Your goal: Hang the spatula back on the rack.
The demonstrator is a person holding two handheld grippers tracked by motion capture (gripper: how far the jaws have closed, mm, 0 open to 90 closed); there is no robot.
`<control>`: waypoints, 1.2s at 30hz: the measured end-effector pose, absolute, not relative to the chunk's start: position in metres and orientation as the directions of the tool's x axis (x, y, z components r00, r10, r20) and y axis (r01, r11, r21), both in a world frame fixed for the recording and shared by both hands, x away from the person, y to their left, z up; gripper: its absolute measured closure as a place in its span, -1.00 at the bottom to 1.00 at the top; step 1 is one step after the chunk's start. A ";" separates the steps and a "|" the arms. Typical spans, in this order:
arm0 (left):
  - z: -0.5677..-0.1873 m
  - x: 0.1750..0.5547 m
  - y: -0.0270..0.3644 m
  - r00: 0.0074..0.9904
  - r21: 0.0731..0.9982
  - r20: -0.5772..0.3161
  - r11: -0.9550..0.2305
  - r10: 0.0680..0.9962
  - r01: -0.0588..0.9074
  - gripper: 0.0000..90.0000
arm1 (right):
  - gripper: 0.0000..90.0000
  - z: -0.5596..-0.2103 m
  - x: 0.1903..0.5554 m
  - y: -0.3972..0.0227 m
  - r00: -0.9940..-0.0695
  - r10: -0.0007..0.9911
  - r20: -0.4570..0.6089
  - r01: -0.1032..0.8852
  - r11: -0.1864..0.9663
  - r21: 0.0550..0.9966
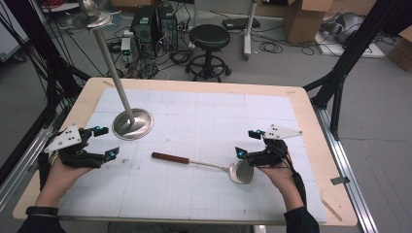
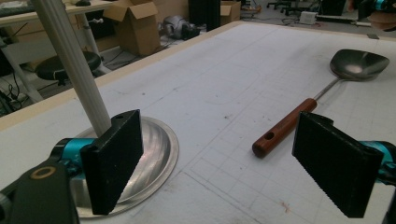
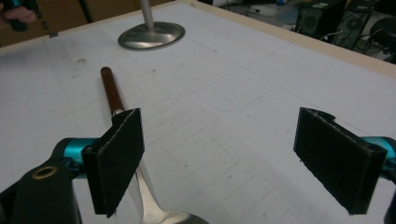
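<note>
From the high view, a ladle (image 1: 204, 165) with a brown wooden handle lies flat on the white gridded mat (image 1: 204, 111), just in front of and to the right of the round metal base of a pole stand (image 1: 133, 123). The right gripper (image 1: 247, 143) hovers just above the ladle's steel bowl, jaws wide apart and holding nothing. The left gripper (image 1: 106, 142) sits near the stand's base on its left side, jaws likewise spread and empty.

In the left gripper view, the left gripper (image 2: 219, 161) has its black pads wide; the stand's base (image 2: 154, 154) lies just behind the left pad, and the ladle's handle end (image 2: 280, 133) lies between the pads but farther off, untouched.

In the right gripper view, the right gripper (image 3: 219, 161) is open wide, with the ladle's thin shaft (image 3: 140, 186) passing under the left pad and the stand's base (image 3: 152, 35) well beyond the handle tip.

I judge this as the approach before a pick-up: next, one gripper needs to lower and centre its jaws across the ladle, then close.
</note>
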State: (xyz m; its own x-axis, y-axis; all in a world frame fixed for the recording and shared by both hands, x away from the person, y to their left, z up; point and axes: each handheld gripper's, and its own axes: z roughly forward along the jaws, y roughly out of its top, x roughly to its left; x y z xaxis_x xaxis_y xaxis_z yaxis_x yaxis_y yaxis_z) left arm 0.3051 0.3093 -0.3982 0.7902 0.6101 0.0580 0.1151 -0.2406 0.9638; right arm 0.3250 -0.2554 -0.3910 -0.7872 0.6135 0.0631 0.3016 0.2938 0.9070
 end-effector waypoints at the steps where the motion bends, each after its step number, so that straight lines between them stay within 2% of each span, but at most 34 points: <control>1: -0.398 0.305 0.309 0.791 0.963 0.055 -0.241 0.609 0.118 -0.63 | -0.66 -0.391 0.326 -0.253 -0.791 0.609 0.060 0.301 0.302 0.905; 12: -0.400 0.306 0.309 0.793 0.957 0.070 -0.264 0.606 0.117 -0.65 | -0.66 -0.398 0.340 -0.208 -0.874 0.483 0.045 0.290 0.446 0.847; 21: -0.401 0.306 0.310 0.792 0.960 0.070 -0.256 0.606 0.111 -0.65 | -0.64 -0.405 0.344 -0.183 -0.904 0.424 0.044 0.283 0.519 0.806; 28: -0.401 0.307 0.309 0.792 0.960 0.066 -0.254 0.607 0.115 -0.65 | -0.53 -0.413 0.345 -0.170 -0.920 0.389 0.049 0.280 0.566 0.775; 36: -0.403 0.307 0.310 0.792 0.959 0.059 -0.255 0.608 0.124 -0.65 | -0.31 -0.423 0.344 -0.156 -0.940 0.339 0.050 0.269 0.639 0.721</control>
